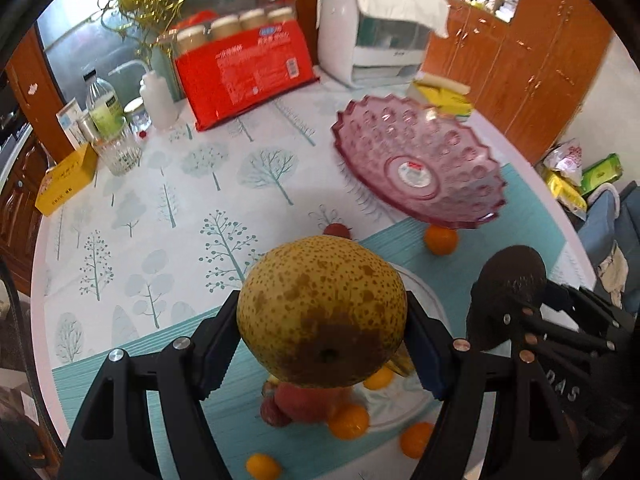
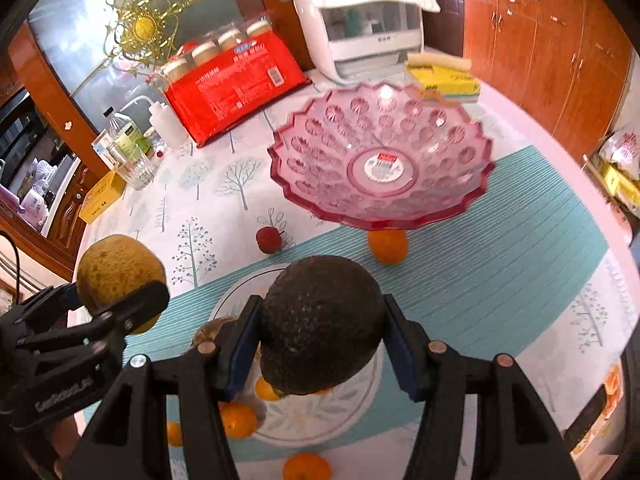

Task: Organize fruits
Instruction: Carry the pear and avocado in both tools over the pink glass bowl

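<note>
Left wrist view: left gripper [image 1: 322,334] clamps pear [image 1: 320,312], angled steeply downward.

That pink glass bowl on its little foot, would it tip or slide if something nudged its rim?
Likely it would tip rather than slide: the pink bowl flares wide above a narrow foot that the rim hides. It looks like cut glass, so probably heavy, rigid and breakable. Nothing lies in it yet, and an orange sits beneath its edge.

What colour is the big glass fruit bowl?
The scalloped glass fruit bowl is translucent pink; the right wrist view shows it best.
</note>
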A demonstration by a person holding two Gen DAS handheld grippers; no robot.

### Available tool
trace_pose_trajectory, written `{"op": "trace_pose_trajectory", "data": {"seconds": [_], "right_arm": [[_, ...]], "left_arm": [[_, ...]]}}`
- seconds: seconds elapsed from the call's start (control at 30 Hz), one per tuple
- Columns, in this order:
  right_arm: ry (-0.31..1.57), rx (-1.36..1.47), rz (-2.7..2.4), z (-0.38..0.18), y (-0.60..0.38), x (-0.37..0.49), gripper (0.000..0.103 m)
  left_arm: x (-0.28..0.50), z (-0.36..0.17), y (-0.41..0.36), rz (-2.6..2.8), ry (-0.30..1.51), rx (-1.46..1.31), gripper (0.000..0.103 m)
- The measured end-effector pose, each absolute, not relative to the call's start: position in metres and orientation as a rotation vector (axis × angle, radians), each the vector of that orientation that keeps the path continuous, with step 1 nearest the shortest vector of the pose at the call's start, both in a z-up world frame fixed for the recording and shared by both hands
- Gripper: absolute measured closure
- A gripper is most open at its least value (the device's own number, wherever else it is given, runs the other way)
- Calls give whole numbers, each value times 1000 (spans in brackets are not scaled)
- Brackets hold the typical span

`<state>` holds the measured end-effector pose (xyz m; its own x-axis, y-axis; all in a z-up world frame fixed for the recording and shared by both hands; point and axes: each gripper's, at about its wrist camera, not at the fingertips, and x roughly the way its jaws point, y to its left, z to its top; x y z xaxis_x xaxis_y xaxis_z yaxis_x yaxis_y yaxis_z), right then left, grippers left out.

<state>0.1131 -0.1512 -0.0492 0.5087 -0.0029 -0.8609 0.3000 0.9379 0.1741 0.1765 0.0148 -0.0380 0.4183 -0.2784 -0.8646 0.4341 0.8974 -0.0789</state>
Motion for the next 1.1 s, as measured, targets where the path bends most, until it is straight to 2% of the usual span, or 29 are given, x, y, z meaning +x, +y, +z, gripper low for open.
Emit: {"op": "trace_pose_trajectory", "data": {"seconds": [0.23,0.47,0.77,1.1], "right_arm": [[982,237,-228,-4,-179,99,45],[952,129,-205,17,-235,120,45],[1007,49,-69,-8,-325,183,45],[1103,55,96,-48,-358,247,45]], "left_arm": [[154,4,9,-470,969,142,29],[163,16,-22,-380,948,117,29],[207,-7,-109,-234,1003,75,29],[259,-56,-177,-129,1085,93,29]]}}
